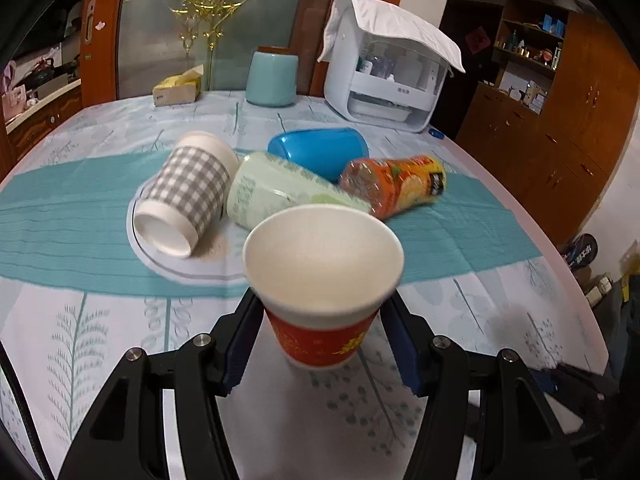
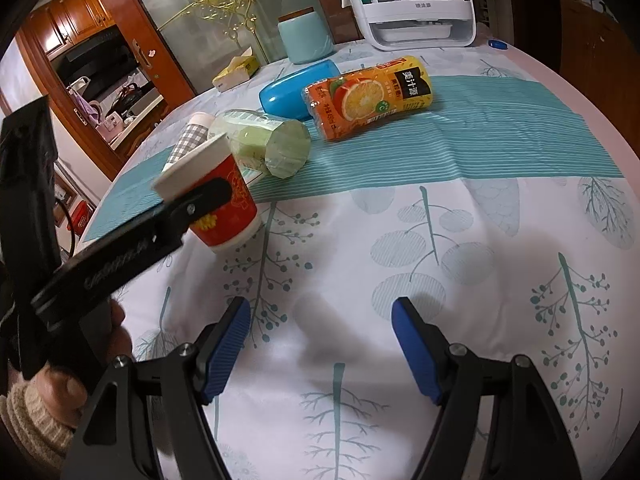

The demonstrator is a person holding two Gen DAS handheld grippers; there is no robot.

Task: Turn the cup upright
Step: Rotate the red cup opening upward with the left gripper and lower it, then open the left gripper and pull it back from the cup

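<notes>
The left gripper (image 1: 320, 332) seemingly clamps the upright red cup (image 1: 322, 280); the right gripper (image 2: 320, 344) gapes empty.

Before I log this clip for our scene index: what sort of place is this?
Most likely a home dining room. A cloth-covered table holds paper cups and an orange juice bottle, a countertop water dispenser stands at the back, and wooden cabinets line the wall.

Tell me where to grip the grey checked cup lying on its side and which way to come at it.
Grip the grey checked cup across its checked mid-body, probably from above. It lies on its side, base toward the left-wrist camera, rim away. The pale green cup crowds its right flank, so a sideways approach looks blocked.
</notes>
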